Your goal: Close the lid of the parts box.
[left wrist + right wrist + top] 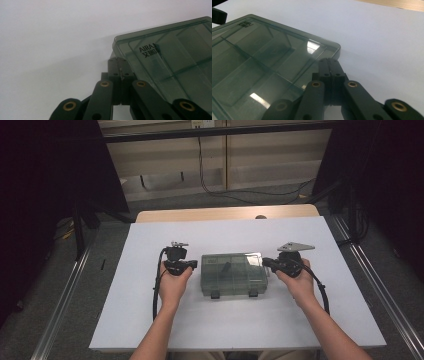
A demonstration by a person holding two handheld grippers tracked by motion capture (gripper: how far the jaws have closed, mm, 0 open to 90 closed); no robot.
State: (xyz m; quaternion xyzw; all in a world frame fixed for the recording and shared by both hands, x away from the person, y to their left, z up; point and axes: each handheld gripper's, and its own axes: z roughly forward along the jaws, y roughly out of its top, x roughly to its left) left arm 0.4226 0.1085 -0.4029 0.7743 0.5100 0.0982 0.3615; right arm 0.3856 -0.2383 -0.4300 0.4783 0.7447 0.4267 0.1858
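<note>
A translucent green compartment box (232, 274) lies closed and flat near the middle of a white table (150, 320), its two dark latches facing the person seated at the near edge. The left gripper (192, 264) is held just off the box's left end and the right gripper (266, 262) just off its right end, so the box sits between the two tools. In the left gripper view, that gripper's jaws are pressed together with nothing between them, their tips (117, 65) at the box's corner near the printed lettering (150, 50); contact cannot be judged. In the right gripper view, the jaws are likewise closed on nothing, their tips (329, 65) beside the box's rounded corner, over the lid's edge. Each hand grips its tool from behind.
</note>
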